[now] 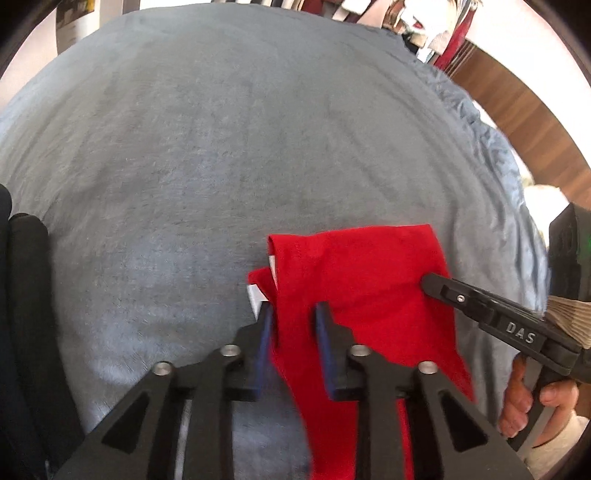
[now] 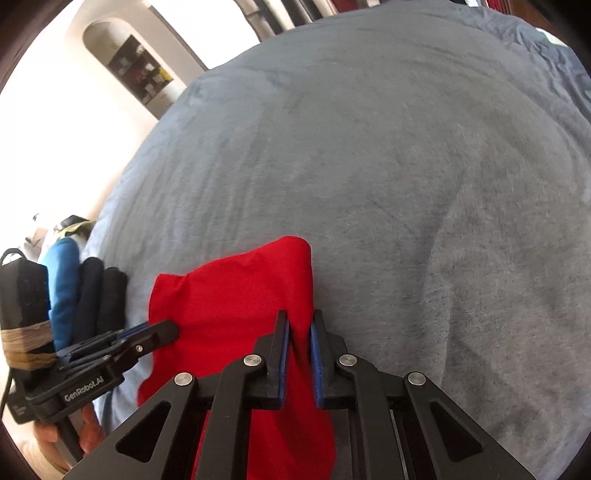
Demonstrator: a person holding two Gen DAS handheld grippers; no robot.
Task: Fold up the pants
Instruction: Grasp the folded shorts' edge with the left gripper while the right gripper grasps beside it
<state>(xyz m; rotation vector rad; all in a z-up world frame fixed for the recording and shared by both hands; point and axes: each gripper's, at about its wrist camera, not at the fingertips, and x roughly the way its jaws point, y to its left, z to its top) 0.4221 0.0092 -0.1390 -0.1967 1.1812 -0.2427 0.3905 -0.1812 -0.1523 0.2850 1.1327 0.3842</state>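
Observation:
The red pants (image 1: 354, 273) hang in a folded bunch over the grey-blue bed cover (image 1: 207, 140). A white label (image 1: 255, 295) shows at their left edge. My left gripper (image 1: 293, 314) has its jaws a little apart with a fold of red cloth between the blue pads. My right gripper (image 1: 428, 282) comes in from the right and pinches the cloth's right edge. In the right wrist view the red pants (image 2: 240, 291) hang between the right gripper (image 2: 299, 321) pads, and the left gripper (image 2: 166, 330) grips their left edge.
Rolled dark and blue clothes (image 2: 88, 295) lie at the bed's left side, seen also in the left wrist view (image 1: 22, 295). A wooden floor (image 1: 517, 122) and hanging clothes (image 1: 424, 26) lie beyond the bed. A wall niche (image 2: 136, 70) is at the far left.

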